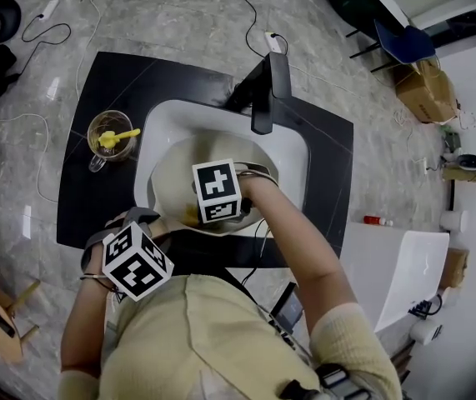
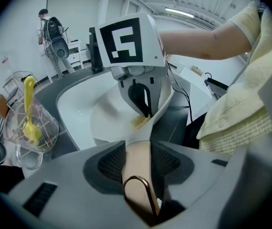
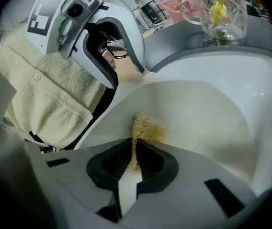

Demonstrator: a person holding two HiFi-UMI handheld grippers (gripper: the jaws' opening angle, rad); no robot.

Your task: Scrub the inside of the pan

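A cream pan (image 1: 169,172) sits tilted in the white sink (image 1: 292,150). My left gripper (image 1: 142,222) is shut on the pan's handle (image 2: 136,178), a cream bar with a rose-gold end that lies between the jaws (image 2: 138,162). My right gripper (image 1: 197,215) reaches into the pan under its marker cube and is shut on a yellow scrubber (image 3: 145,128), which presses on the pan's inner wall (image 3: 202,123). In the right gripper view the jaws (image 3: 135,154) pinch the scrubber's near end, and the left gripper (image 3: 105,46) holds the handle (image 3: 128,70) at the pan's far rim.
A black faucet (image 1: 264,90) overhangs the sink's far side. A glass mug (image 1: 109,137) with a yellow brush stands on the black counter (image 1: 96,82) left of the sink. Cables lie on the floor around the counter. A person (image 2: 50,27) stands far off.
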